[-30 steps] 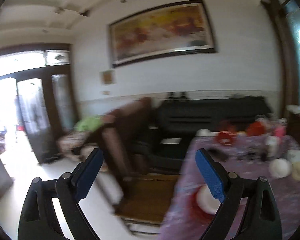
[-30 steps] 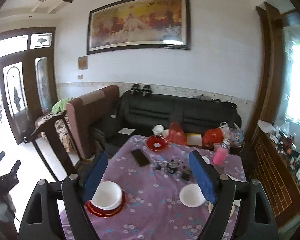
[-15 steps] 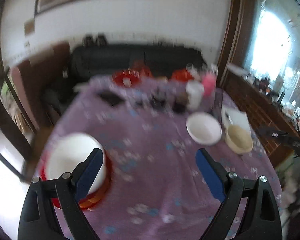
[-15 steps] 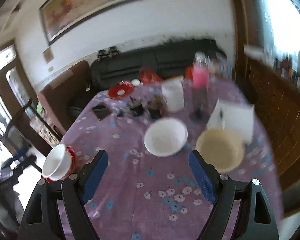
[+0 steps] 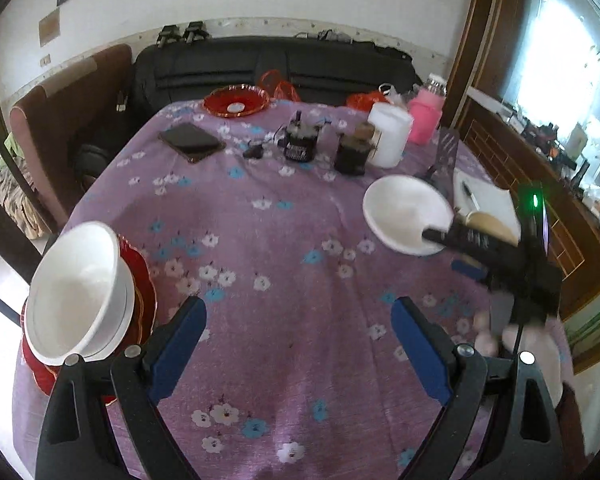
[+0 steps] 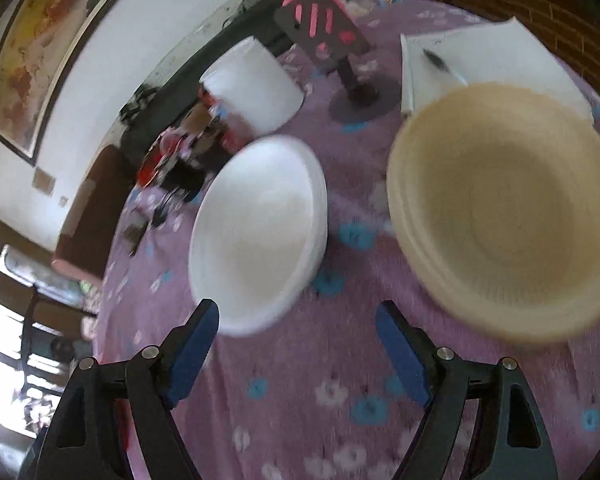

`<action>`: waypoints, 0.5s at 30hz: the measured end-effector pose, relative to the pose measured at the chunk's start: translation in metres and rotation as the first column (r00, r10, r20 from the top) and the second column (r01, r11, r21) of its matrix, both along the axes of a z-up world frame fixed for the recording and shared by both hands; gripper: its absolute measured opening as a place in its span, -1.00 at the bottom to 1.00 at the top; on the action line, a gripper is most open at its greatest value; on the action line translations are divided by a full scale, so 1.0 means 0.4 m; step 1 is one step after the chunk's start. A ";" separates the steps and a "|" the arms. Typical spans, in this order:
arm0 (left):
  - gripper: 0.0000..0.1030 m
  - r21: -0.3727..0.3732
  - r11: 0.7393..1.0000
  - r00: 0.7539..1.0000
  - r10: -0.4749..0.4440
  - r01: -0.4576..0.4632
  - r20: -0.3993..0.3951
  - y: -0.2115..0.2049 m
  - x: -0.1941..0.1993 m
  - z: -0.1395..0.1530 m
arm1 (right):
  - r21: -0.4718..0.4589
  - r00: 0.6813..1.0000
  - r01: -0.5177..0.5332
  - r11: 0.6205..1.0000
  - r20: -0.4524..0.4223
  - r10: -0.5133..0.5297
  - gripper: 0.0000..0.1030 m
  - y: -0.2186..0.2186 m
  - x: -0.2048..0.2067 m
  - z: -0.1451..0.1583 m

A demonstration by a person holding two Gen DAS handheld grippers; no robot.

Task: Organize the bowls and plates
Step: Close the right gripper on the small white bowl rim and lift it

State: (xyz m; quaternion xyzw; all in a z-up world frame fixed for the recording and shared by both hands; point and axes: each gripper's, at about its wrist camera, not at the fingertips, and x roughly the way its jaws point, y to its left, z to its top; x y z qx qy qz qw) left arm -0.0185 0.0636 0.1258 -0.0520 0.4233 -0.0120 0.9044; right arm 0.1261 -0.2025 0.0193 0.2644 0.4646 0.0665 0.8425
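Note:
A white bowl (image 5: 76, 292) sits on a stack of red plates (image 5: 142, 296) at the table's near left. My left gripper (image 5: 298, 320) hovers open over the purple flowered cloth just right of that stack, nothing between its fingers. A second white bowl (image 6: 260, 232) and a beige bowl (image 6: 508, 208) stand side by side on the right. My right gripper (image 6: 298, 320) hangs low over the cloth just before them, tilted; its jaws are closing a little, with only cloth between them. In the left wrist view the right gripper (image 5: 448, 252) partly covers the beige bowl (image 5: 492, 224).
At the far side of the table are a red dish (image 5: 236, 100), a phone (image 5: 191, 142), two dark jars (image 5: 300, 142), a white canister (image 5: 388, 140) and a pink bottle (image 5: 426, 114). A notebook with a pen (image 5: 484, 200) and a slotted black spatula (image 6: 324, 28) are behind the bowls.
Both grippers swung down from facing the room to facing the table. The right one dropped close to the white and beige bowls and rolled, and its jaws narrowed slightly.

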 end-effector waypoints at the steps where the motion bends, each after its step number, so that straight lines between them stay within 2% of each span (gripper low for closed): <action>1: 0.81 -0.002 1.000 1.000 0.004 -0.004 -0.007 0.010 0.000 -0.007 | -0.010 1.000 0.006 1.000 0.000 -0.006 0.56 0.005 0.009 0.001; 2: 0.81 -0.010 1.000 1.000 0.010 -0.010 -0.013 0.022 0.000 -0.013 | -0.023 1.000 0.011 1.000 -0.004 -0.011 0.35 0.020 0.022 0.000; 3: 0.81 -0.020 1.000 1.000 0.014 -0.015 -0.016 0.035 -0.002 -0.016 | -0.026 1.000 0.010 1.000 -0.010 -0.010 0.01 0.033 0.034 -0.002; 4: 0.81 -0.031 0.999 1.000 0.017 -0.017 -0.017 0.050 -0.005 -0.018 | -0.025 1.000 0.007 1.000 -0.020 -0.008 -0.18 0.042 0.042 -0.006; 5: 0.81 -0.035 0.999 1.000 0.019 -0.020 -0.017 0.059 -0.006 -0.019 | -0.024 1.000 0.007 1.000 -0.029 -0.007 -0.47 0.051 0.047 -0.011; 6: 0.81 -0.038 0.999 1.000 0.022 -0.023 -0.015 0.071 -0.011 -0.018 | -0.024 0.999 0.004 1.000 -0.032 -0.005 -0.63 0.059 0.049 -0.014; 10: 0.81 -0.054 0.998 0.999 0.034 -0.035 -0.009 0.110 -0.021 -0.021 | -0.006 0.999 -0.042 0.999 -0.035 0.041 -0.73 0.078 0.023 0.001; 15: 0.81 -0.076 0.996 0.999 0.045 -0.045 -0.013 0.140 -0.034 -0.023 | 0.131 0.978 -0.173 0.976 -0.099 0.186 -0.74 0.091 -0.055 0.016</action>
